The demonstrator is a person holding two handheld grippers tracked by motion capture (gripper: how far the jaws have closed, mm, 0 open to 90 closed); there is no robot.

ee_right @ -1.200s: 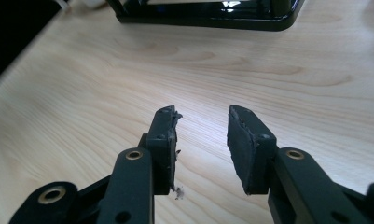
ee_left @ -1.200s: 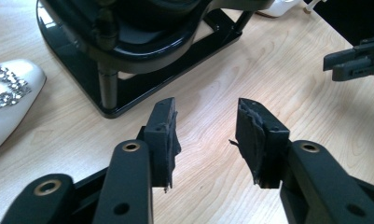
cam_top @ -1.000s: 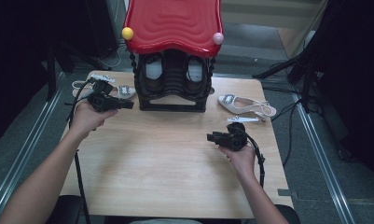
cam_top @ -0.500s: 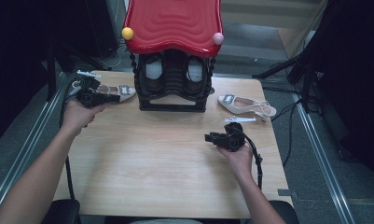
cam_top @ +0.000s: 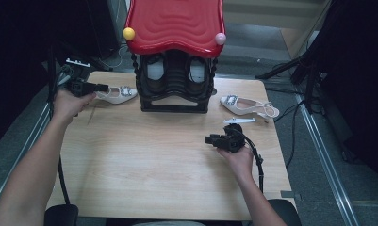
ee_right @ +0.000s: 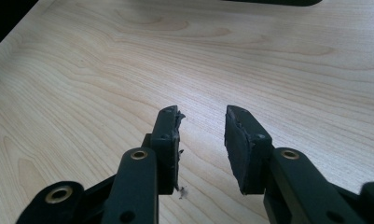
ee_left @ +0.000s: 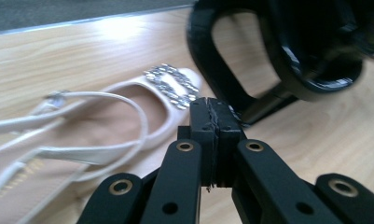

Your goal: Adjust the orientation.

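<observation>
On the tabletop (cam_top: 168, 155), the black shoe rack (cam_top: 176, 89) stands at the far edge with a pale slingback shoe (cam_top: 117, 94) just left of it, long axis crosswise, jewelled toe toward the rack. The left tool (cam_top: 102, 87), jaws pressed together, hovers at its heel end. The left gripper view shows the buckle (ee_left: 173, 86). The right tool (cam_top: 210, 139) is parted, empty.

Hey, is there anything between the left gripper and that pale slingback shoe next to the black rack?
Nothing visible blocks it. The left gripper, jaws pressed shut, points straight at the pale shoe, which lies on bare table with its jewelled buckle just beyond the tips. The black shoe rack stands off to the side.
</observation>
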